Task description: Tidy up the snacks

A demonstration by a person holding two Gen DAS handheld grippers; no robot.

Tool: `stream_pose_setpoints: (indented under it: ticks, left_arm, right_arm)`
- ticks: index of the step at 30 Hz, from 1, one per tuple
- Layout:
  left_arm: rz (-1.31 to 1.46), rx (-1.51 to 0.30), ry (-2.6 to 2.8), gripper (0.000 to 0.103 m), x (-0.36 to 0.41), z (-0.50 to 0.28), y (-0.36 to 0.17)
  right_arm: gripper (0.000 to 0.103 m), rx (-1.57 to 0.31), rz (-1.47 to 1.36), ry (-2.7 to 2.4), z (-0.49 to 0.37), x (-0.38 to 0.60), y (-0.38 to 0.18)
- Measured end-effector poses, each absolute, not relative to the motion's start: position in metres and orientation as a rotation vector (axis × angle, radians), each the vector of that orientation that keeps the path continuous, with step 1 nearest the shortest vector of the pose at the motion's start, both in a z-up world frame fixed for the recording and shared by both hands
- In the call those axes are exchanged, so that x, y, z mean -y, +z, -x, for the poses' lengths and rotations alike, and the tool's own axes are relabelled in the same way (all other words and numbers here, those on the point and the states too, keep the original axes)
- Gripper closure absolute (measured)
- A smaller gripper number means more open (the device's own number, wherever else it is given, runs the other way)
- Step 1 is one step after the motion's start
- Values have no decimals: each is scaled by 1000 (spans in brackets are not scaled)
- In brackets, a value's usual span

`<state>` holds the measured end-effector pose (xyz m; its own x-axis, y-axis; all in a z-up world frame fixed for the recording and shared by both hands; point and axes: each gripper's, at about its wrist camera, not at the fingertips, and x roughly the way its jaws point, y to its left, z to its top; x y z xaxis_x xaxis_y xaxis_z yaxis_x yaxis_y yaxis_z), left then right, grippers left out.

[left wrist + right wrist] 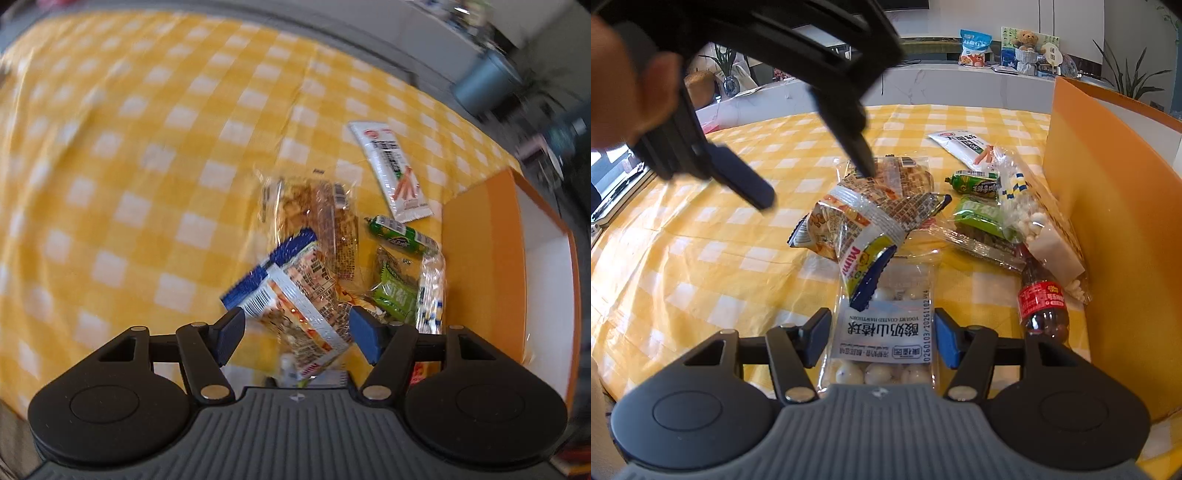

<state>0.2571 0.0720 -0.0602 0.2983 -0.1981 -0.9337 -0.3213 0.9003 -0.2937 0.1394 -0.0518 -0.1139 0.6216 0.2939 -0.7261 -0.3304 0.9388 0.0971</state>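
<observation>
Above a yellow-and-white checked tablecloth (129,155), the left gripper (295,332) hangs with its jaws spread wide, the blue pads standing clear on either side of a crinkled Mimi snack bag (295,295) that lies loose on the pile; nothing is pinched between them. In the right wrist view that same left gripper (816,181) reaches in from 11 o'clock, a hand (624,85) behind it, one finger tip close over a clear cracker packet (905,173) and the other well out over bare cloth. The Mimi snack bag (864,229) sprawls at the centre of the heap, its long axis running from 10 o'clock down to 5 o'clock, its printed end pointing toward the camera and overlapping a clear pack of yogurt-coated hawthorn balls (882,332). The right gripper (882,339) has its jaws parted around that pack, which lies flat with its long axis running 12 to 6 o'clock; whether the pads press its sides cannot be told. At 2 o'clock from the bag lie a green sausage stick (975,182), a green-wrapped candy (982,218) and a long clear bag of white sweets (1030,214), which leans against the wall of an orange box (1108,229). A white stick-snack sachet (960,146) lies further back at 1 o'clock, and a small cola bottle (1043,302) lies at 3 o'clock, cap pointing away.
</observation>
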Motion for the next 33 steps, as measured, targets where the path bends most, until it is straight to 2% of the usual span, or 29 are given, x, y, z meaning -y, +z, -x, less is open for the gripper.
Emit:
stream_pose_setpoints:
  ticks: [10, 18, 20, 22, 33]
  left_arm:
    - [593, -1450, 242, 23, -62, -290, -89]
    - [464, -1536, 263, 24, -47, -310, -107]
    - [434, -1548, 262, 33, -43, -312, -109]
    - [405, -1541, 290, 47, -41, -311, -105]
    - [303, -1498, 288, 52, -33, -304, -63]
  right_arm:
    - [44, -825, 36, 361, -139, 54, -114]
    - [44, -824, 32, 361, -140, 55, -114]
    - [44, -825, 29, 361, -141, 55, -114]
    - [44, -825, 25, 362, -141, 56, -114]
    - [44, -822, 29, 361, -140, 56, -114]
